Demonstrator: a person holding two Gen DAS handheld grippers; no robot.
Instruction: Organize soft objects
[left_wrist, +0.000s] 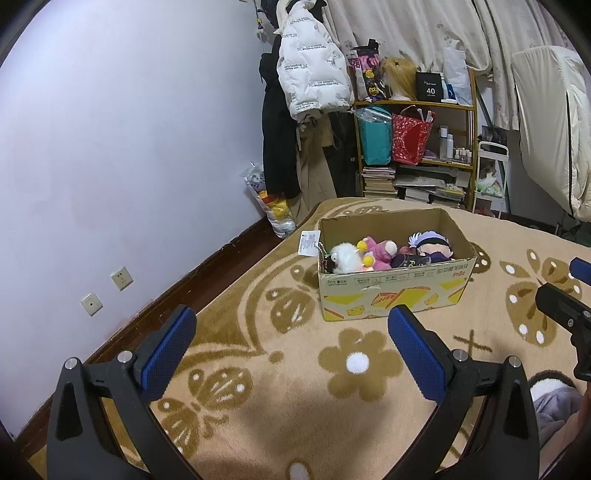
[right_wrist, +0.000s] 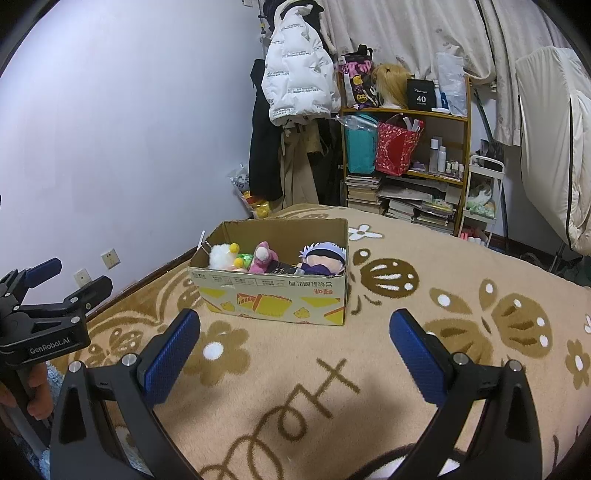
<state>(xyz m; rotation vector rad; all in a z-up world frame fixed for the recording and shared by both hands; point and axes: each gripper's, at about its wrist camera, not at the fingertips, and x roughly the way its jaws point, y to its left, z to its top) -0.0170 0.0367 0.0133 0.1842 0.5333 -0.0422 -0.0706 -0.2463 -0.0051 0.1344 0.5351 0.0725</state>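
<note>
An open cardboard box (left_wrist: 395, 295) (right_wrist: 273, 295) stands on the tan flowered blanket. Inside lie a white fluffy plush (left_wrist: 345, 257) (right_wrist: 221, 255), a pink plush (left_wrist: 380, 253) (right_wrist: 262, 260) and a doll with pale purple hair (left_wrist: 430, 244) (right_wrist: 325, 258). My left gripper (left_wrist: 291, 343) is open and empty, above the blanket in front of the box; it also shows at the left edge of the right wrist view (right_wrist: 70, 280). My right gripper (right_wrist: 295, 343) is open and empty, in front of the box; it also shows at the right edge of the left wrist view (left_wrist: 569, 284).
The blanket (left_wrist: 258, 387) (right_wrist: 406, 295) covers a bed against a lilac wall (left_wrist: 129, 147). Behind stand a shelf (left_wrist: 417, 147) of bags, books and bottles, hanging coats (left_wrist: 314, 74), and a bag of toys (left_wrist: 273, 210) on the floor.
</note>
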